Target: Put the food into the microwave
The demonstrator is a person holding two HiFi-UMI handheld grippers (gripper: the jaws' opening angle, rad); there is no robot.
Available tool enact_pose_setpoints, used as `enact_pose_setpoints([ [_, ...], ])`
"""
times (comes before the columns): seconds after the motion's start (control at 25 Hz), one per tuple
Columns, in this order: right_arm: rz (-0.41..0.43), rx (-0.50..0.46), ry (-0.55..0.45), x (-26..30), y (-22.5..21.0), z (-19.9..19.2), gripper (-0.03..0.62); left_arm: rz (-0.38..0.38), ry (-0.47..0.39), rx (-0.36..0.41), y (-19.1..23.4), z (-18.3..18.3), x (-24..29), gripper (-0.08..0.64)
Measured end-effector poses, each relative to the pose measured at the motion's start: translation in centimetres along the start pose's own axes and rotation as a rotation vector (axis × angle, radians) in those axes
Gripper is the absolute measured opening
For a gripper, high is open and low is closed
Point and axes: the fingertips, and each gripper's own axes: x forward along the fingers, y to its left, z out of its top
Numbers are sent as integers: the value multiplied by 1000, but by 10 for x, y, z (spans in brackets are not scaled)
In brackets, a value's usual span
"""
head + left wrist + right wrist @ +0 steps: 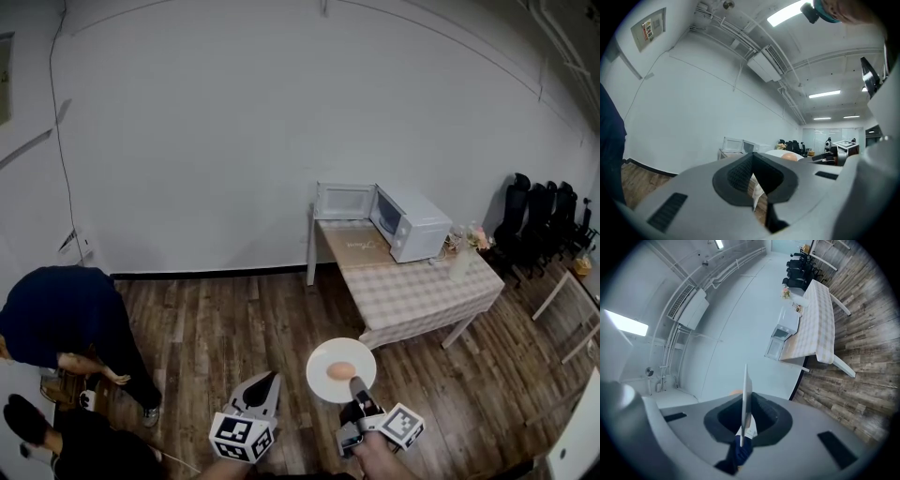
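Observation:
An orange-brown piece of food (341,371) lies on a round white plate (328,361) held over the wooden floor. My right gripper (356,382) is shut on the plate's near rim; in the right gripper view the plate (746,394) stands edge-on between the jaws (744,427). To the plate's left, my left gripper (273,378) is shut with nothing in it, and its jaws (752,187) point towards the room. The white microwave (412,223) stands on the far end of a checked table (422,295), its door (343,201) swung open to the left. The microwave (736,145) and the food (789,157) also show in the left gripper view.
A person in dark blue (61,314) bends over at the left wall. Black chairs (544,211) line the back right. A flower vase (464,251) stands on the table beside the microwave. White frames (574,314) stand at the right.

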Motion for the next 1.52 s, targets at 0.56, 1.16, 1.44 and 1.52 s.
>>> enact_pose_setpoints([
  [0.56, 20, -4, 5, 43, 2, -1, 26, -18, -1, 10, 31, 1, 23, 8],
  [1.16, 51, 22, 22, 131, -32, 79, 26, 14, 21, 52, 44, 14, 148, 8],
  [1.44, 61, 61, 37, 158, -48, 117, 26, 28, 43, 60, 37, 11, 199, 8],
  [1.52, 64, 70, 38, 164, -53, 127, 26, 32, 50, 66, 34, 10, 211, 8],
])
